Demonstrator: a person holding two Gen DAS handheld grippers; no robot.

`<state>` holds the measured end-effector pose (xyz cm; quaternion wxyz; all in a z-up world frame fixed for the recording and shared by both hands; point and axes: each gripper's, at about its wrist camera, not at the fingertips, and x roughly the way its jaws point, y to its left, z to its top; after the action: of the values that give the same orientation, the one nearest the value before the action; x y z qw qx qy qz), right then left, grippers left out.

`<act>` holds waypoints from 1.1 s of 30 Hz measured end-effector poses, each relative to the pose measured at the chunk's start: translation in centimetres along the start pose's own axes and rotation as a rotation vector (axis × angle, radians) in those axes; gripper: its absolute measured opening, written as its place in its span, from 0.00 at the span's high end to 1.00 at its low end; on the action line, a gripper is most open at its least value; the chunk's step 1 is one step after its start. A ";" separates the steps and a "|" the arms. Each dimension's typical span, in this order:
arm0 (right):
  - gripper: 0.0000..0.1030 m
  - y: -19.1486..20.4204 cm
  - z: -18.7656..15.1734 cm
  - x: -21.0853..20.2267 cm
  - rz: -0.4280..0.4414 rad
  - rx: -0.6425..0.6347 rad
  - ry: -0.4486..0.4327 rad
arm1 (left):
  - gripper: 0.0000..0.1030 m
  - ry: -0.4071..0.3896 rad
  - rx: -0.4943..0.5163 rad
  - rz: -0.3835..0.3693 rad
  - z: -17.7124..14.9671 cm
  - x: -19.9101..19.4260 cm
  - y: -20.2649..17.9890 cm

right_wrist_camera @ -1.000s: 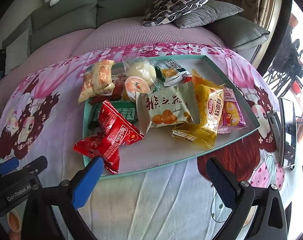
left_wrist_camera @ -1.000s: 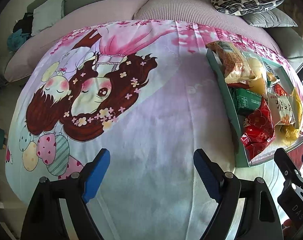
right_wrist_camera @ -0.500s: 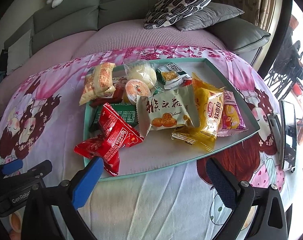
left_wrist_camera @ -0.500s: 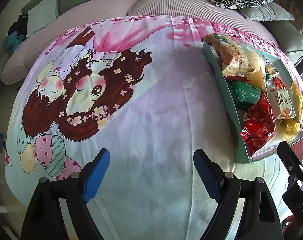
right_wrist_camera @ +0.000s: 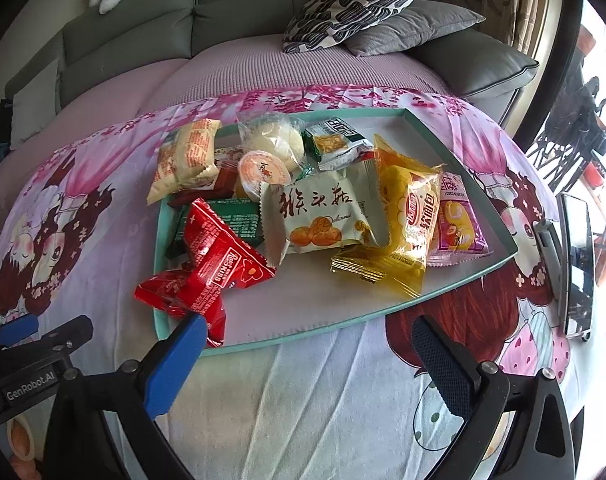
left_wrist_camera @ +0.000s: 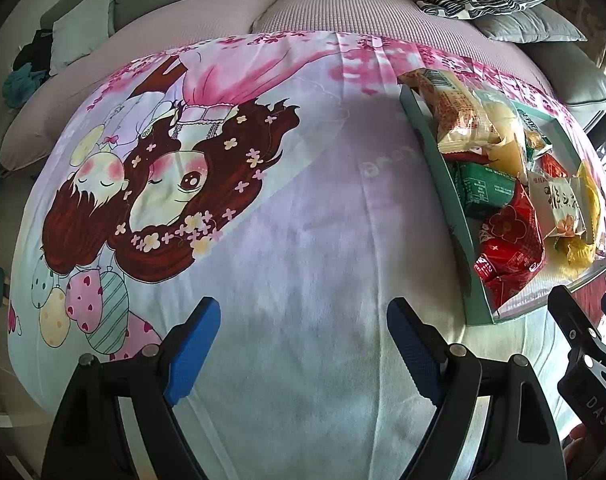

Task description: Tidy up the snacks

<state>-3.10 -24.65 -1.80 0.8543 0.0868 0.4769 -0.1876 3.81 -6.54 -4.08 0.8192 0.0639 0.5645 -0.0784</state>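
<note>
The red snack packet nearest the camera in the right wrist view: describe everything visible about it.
The red snack packet is a glossy, crinkled foil-like pouch with white print and a small flower mark. It is sealed, puffed and pinched in the middle like a bow. It lies tilted at the near left corner of the teal tray, its lower end over the tray's rim. Its upper end overlaps a green packet and reaches the white packet. The right tool is open and short of it, not touching.

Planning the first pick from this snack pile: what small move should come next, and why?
Probably ease the right hand-held gripper, open and empty, down onto the red packet: it lies nearest, atop the pile at the tray edge.
</note>
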 end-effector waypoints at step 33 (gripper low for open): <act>0.00 -0.4 -0.1 0.5 -0.009 0.006 0.012 | 0.17 0.019 -0.003 -0.010 -0.1 0.4 0.1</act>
<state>-3.14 -25.06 -2.24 0.8504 0.0882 0.4817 -0.1923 3.87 -6.44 -4.46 0.8135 0.0607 0.5727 -0.0812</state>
